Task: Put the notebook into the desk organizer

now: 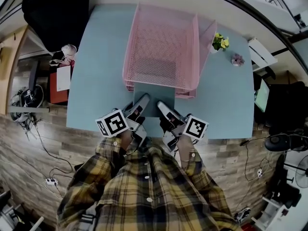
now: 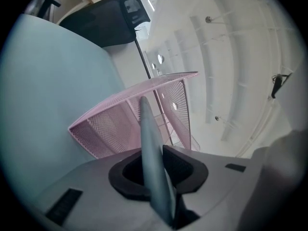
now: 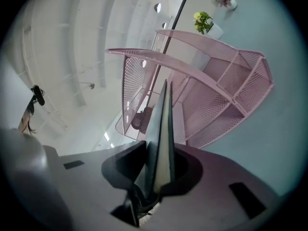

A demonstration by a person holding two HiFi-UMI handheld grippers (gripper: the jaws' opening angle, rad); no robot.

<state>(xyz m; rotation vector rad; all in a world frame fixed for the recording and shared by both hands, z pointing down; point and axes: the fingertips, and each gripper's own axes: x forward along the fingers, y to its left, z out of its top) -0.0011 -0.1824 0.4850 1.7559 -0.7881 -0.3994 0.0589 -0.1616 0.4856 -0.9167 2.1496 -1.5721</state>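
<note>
Where the notebook [image 1: 153, 96] met the pink mesh desk organizer [image 1: 132, 47], its far edge was covered by the organizer's front rim in the head view. How far it had gone in could not be read, nor its full length.

- Whether the notebook's underside touched the pale blue worktop [image 1: 96, 81] was not discernible.
- Both gripper views gave the notebook edge-on only, so its cover faces were not visible there.
- Lower arms were hidden under yellow plaid sleeves [image 1: 96, 177]. A black office chair [image 1: 55, 11] was cut off at the top left of the head view.

Notebook: grey-blue and thin, lying roughly flat and level over the near edge of the worktop. The visible part ran straight away from the person, far end toward the organizer's lower opening, near end at the claws.

Left claw [image 1: 143, 100]: pinching the notebook at its near left corner. In the left gripper view the closed grey-blue edge [image 2: 151, 153] stood between the dark pads [image 2: 185, 167], with the organizer [image 2: 120, 119] directly ahead.

Right claw [image 1: 161, 106]: pinching the near right corner. The right gripper view showed pale page edges [image 3: 163, 138] between its pads, organizer [image 3: 216, 95] beyond.

A small potted plant [image 1: 220, 42] with yellow flowers stood just right of the organizer.
</note>
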